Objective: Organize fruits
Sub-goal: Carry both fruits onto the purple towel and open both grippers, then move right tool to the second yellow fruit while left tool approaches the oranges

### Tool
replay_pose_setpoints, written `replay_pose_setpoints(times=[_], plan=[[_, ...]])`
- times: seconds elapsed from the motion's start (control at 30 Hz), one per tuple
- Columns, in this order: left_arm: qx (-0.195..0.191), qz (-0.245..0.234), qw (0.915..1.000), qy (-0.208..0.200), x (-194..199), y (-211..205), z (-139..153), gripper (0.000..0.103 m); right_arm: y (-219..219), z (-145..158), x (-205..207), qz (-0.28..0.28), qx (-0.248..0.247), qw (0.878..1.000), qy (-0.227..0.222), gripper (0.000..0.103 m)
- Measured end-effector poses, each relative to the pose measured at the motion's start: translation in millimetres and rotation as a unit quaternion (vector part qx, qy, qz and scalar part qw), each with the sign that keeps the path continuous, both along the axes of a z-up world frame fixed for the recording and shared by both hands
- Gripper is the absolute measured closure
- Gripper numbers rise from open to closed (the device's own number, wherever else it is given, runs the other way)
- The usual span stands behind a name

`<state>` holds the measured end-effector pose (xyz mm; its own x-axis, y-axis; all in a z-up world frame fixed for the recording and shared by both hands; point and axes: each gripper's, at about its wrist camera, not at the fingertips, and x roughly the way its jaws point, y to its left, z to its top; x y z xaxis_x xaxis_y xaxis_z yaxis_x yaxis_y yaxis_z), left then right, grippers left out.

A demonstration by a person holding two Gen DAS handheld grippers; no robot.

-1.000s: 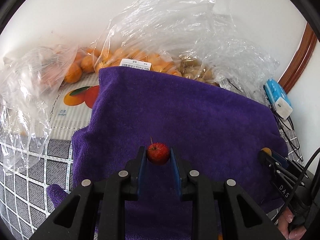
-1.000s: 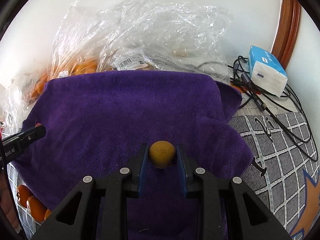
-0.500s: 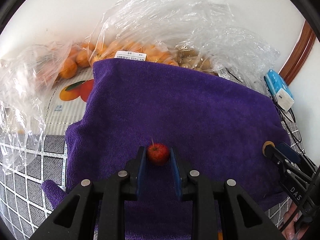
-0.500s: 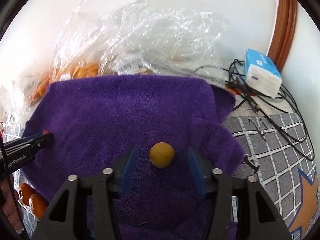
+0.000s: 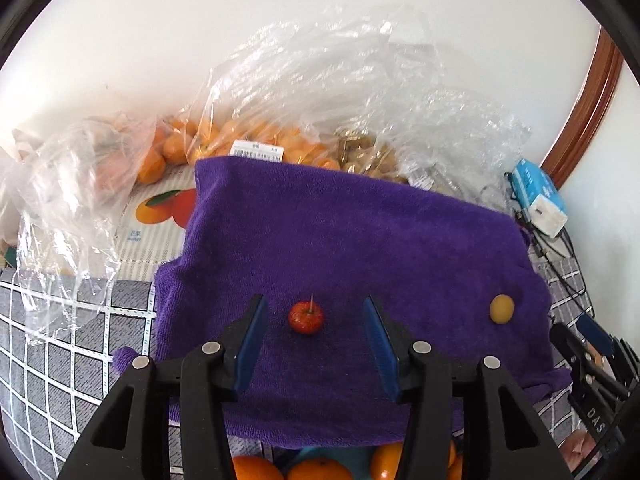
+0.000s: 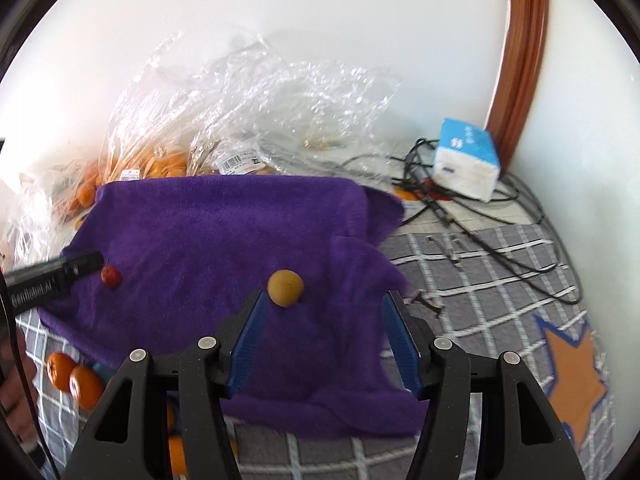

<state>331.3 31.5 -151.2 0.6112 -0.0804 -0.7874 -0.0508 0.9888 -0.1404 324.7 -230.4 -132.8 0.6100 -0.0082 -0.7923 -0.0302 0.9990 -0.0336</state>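
A small red fruit with a stalk point(image 5: 306, 317) lies on the purple towel point(image 5: 340, 232). My left gripper point(image 5: 314, 316) is opening around it, and its blue pads stand apart from the fruit on both sides. A small yellow-orange round fruit point(image 6: 285, 288) rests on the same towel point(image 6: 224, 232), just beyond the tips of my right gripper point(image 6: 322, 308), which is open and holds nothing. The left wrist view shows the yellow fruit point(image 5: 501, 309) at the towel's right end. In the right wrist view the red fruit point(image 6: 111, 276) lies at the left, by the left gripper's finger point(image 6: 52, 278).
Clear plastic bags of oranges point(image 5: 224, 136) and crumpled plastic point(image 6: 260, 112) lie behind the towel by the white wall. A blue and white tissue pack point(image 6: 466, 166) and tangled cables point(image 6: 460, 208) sit at the right. Loose oranges point(image 5: 316, 468) lie below the towel's near edge.
Both grippers let go of their fruit, opened and drew back and up. The red fruit and the yellow fruit now lie free on the towel.
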Motion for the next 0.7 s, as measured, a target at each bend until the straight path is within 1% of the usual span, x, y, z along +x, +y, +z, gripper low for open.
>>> replay_pose_setpoints(times=[0.07, 0.13, 0.2, 0.23, 0.37, 0.5, 0.57, 0.7], plan=[[0.006, 0.004, 0.9999, -0.009, -7, -1, 7, 0.056, -3, 8, -10, -0.007, -0.013, 1.000, -0.013, 0.044], [0.027, -0.007, 0.9995, -0.018, -15, -5, 16, 0.056, -8, 16, -20, -0.012, -0.010, 1.000, -0.022, 0.044], [0.049, -0.004, 0.9983, -0.029, -20, -9, 24, 0.056, -11, 21, -28, -0.014, -0.005, 1.000, -0.020, 0.044], [0.054, 0.001, 0.9980, -0.032, -24, -8, 26, 0.056, -12, 23, -31, -0.013, -0.005, 1.000, -0.017, 0.044], [0.024, 0.011, 0.9995, -0.019, -43, 6, 34, 0.056, -13, 29, -48, -0.008, -0.010, 1.000, -0.011, 0.044], [0.038, 0.019, 0.9989, -0.022, -72, 18, 34, 0.056, -13, 25, -64, -0.001, 0.011, 1.000, -0.001, 0.044], [0.053, 0.018, 0.9983, -0.018, -89, 23, 30, 0.056, -12, 20, -73, 0.004, 0.021, 1.000, 0.011, 0.044], [0.084, 0.038, 0.9958, -0.007, -121, 36, 18, 0.056, -8, 11, -93, 0.018, 0.036, 0.999, 0.019, 0.044]])
